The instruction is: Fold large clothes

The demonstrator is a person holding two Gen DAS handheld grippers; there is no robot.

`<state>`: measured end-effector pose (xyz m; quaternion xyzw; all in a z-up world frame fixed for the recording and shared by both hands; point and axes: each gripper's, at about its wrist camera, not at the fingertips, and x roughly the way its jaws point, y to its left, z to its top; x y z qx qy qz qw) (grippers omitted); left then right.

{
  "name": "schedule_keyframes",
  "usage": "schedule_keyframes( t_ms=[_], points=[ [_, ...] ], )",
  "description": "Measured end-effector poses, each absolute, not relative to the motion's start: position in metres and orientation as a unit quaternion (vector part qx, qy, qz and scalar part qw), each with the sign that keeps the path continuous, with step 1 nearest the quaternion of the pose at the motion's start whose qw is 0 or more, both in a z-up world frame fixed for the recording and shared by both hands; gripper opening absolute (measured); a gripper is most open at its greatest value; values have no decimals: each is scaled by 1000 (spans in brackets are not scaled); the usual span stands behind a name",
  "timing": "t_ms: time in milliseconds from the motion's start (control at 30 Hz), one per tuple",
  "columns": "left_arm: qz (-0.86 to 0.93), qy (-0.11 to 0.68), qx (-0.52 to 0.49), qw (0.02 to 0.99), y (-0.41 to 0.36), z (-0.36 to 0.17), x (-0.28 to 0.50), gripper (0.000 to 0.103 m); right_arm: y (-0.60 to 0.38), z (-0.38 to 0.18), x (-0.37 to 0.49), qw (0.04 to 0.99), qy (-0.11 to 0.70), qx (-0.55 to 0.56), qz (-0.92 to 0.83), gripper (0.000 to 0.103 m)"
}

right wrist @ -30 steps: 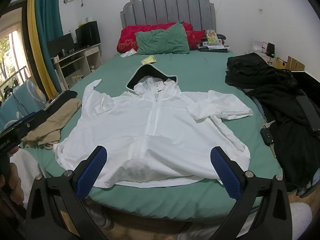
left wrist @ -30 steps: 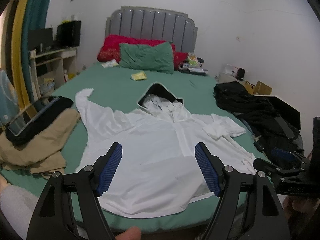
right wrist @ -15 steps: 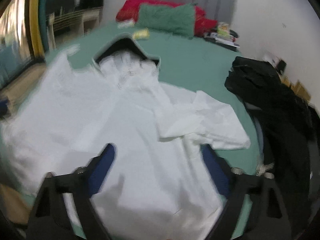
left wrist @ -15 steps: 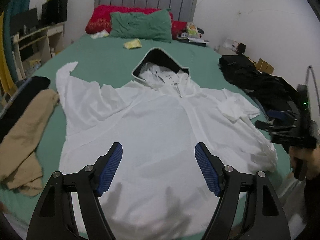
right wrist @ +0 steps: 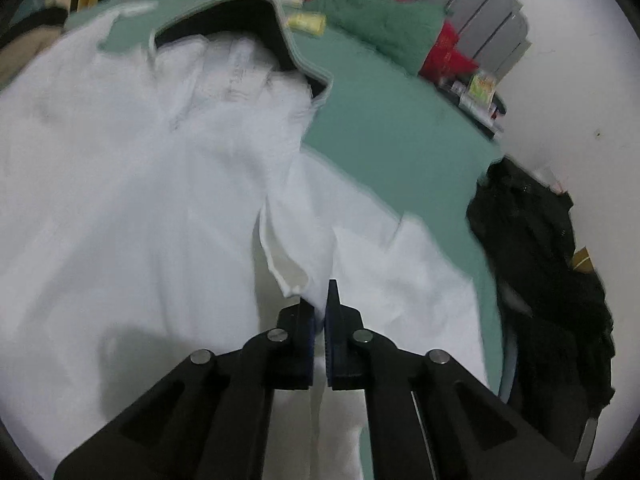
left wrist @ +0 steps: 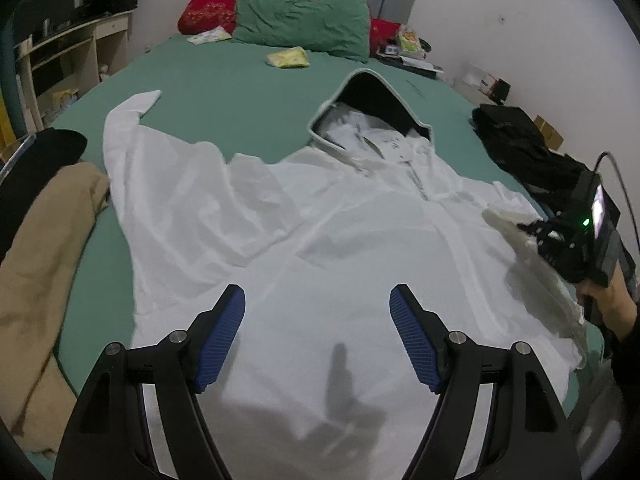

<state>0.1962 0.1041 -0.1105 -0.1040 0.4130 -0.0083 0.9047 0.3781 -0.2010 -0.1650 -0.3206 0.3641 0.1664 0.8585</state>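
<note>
- A white hooded jacket (left wrist: pixel 328 240) is lying spread out, front up, on the green bed (left wrist: pixel 224 80), its hem toward the foot of the bed.
- Its dark-lined hood (left wrist: pixel 372 100) is pointing toward the headboard end of the bed and lying open.
- One sleeve (left wrist: pixel 132 128) is stretching out toward the bed's left edge.
- The other sleeve (right wrist: pixel 304 240) is lying folded near the bed's right edge, its cuff being pinched in the right gripper (right wrist: pixel 319 312).

One white hooded jacket (left wrist: pixel 328 240) lies on the bed (left wrist: pixel 224 92). One green pillow (left wrist: pixel 304 24) sits at its head. Beside it are perhaps two red pillows (left wrist: pixel 208 4).
</note>
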Motion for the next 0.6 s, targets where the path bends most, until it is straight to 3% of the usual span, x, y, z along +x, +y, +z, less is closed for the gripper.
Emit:
schedule_keyframes(
  t_ms=[300, 467, 600],
  points=[
    [30, 386, -125, 914, 163, -87, 189, 78, -65, -84, 364, 886, 309, -214, 272, 3],
    [65, 370, -111, 920, 204, -77, 198, 78, 11, -92, 347, 875, 302, -202, 319, 3],
    [93, 368, -88, 921, 237, -78, 225, 78, 48, -129, 345, 846, 346, -202, 351, 4]
  ],
)
